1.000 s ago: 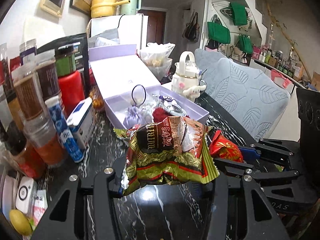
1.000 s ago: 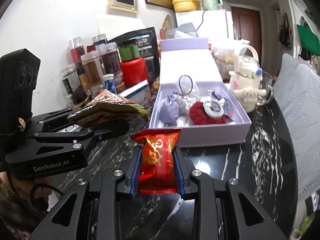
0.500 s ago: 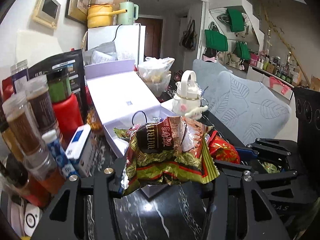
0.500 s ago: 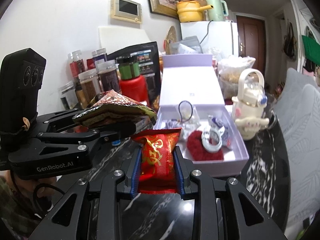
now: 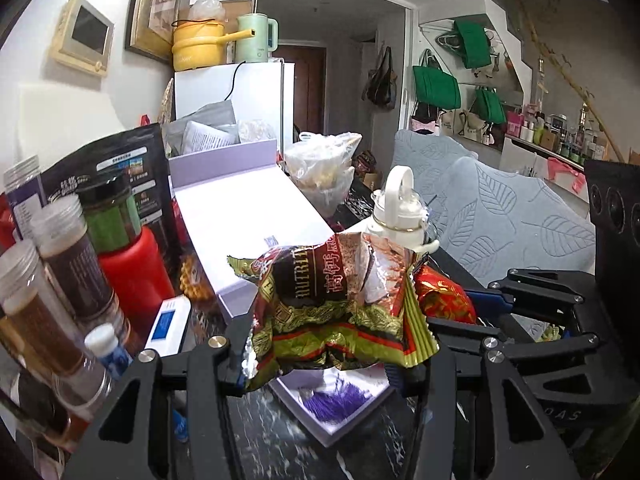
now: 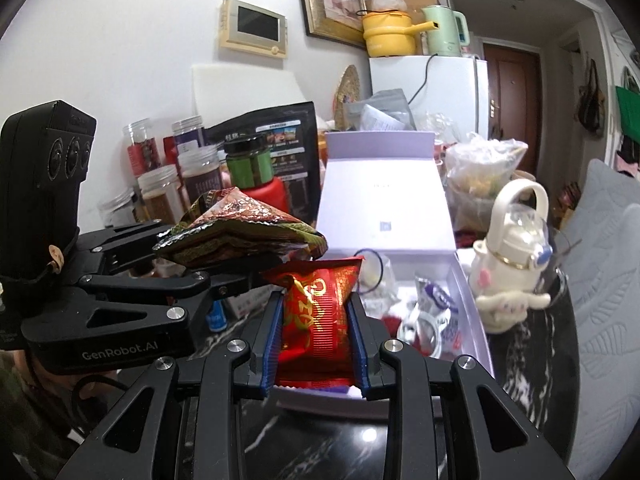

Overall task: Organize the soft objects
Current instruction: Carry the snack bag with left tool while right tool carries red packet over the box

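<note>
Bright indoor light, sharp centre, heavy fisheye bending, dark corners.

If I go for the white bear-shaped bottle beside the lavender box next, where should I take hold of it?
A judgement: grip the white bear-shaped bottle by its arched carry handle, coming from above. It stands upright right of the lavender box, the loop standing free on top; the plush body looks wide and rounded for the jaws.

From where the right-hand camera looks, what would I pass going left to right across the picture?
Left gripper holding a green-gold snack packet → red snack packet in the right gripper → open lavender box → white cartoon-dog bottle → grey leaf-pattern cushion.
</note>
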`<state>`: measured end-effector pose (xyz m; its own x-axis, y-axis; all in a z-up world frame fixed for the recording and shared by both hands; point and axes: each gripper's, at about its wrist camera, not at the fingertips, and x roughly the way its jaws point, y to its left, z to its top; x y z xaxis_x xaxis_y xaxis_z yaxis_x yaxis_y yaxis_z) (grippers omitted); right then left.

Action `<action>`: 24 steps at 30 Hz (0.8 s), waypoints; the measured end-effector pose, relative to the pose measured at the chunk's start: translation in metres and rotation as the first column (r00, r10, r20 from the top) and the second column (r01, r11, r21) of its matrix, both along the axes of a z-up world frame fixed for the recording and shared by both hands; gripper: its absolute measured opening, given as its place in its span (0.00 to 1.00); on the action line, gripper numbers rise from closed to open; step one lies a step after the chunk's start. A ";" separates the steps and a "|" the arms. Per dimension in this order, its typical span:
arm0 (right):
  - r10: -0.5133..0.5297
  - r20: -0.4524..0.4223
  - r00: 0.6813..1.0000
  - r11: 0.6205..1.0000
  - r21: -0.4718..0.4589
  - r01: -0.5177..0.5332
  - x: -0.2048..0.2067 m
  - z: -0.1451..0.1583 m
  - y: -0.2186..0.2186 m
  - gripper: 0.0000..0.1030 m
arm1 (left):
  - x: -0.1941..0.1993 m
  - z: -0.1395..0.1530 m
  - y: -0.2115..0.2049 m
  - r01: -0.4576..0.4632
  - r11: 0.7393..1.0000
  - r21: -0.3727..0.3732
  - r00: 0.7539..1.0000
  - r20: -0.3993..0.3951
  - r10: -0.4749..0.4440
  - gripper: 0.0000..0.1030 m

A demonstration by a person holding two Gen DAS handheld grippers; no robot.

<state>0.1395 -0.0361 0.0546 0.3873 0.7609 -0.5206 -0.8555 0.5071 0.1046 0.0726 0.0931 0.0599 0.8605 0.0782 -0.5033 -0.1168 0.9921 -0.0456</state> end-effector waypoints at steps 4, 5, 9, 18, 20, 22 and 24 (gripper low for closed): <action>-0.003 0.017 1.000 1.000 0.001 0.003 0.015 0.004 0.006 0.29 | 0.012 0.002 0.003 0.007 1.000 0.016 1.000 0.012 -0.007 0.48; -0.006 0.020 1.000 1.000 0.002 0.006 0.019 0.005 0.007 0.29 | 0.016 0.004 0.003 0.009 1.000 0.018 1.000 0.015 -0.009 0.48; -0.024 0.036 0.999 1.000 0.010 0.023 0.036 0.009 0.012 0.29 | 0.031 0.008 0.009 0.006 1.000 0.024 0.999 0.034 -0.006 0.48; -0.059 0.035 0.998 0.998 0.039 0.058 0.075 0.014 0.019 0.29 | 0.069 0.014 0.019 -0.017 1.000 0.025 0.999 0.052 0.015 0.48; -0.061 0.015 0.998 0.997 0.053 0.060 0.082 0.013 0.019 0.29 | 0.076 0.015 0.024 -0.022 1.000 0.003 0.998 0.057 0.021 0.48; -0.071 0.006 0.997 0.995 0.066 0.071 0.088 0.010 0.019 0.29 | 0.082 0.013 0.028 -0.025 1.000 -0.013 0.998 0.058 0.026 0.48; -0.070 -0.009 0.997 0.996 0.053 0.071 0.092 0.006 0.021 0.29 | 0.087 0.010 0.030 -0.032 0.999 -0.012 0.998 0.046 0.033 0.48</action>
<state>0.2317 -0.0149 0.0607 0.4375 0.7585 -0.4831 -0.8169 0.5597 0.1390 0.1601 0.1231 0.0696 0.8800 0.1008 -0.4641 -0.1465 0.9872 -0.0633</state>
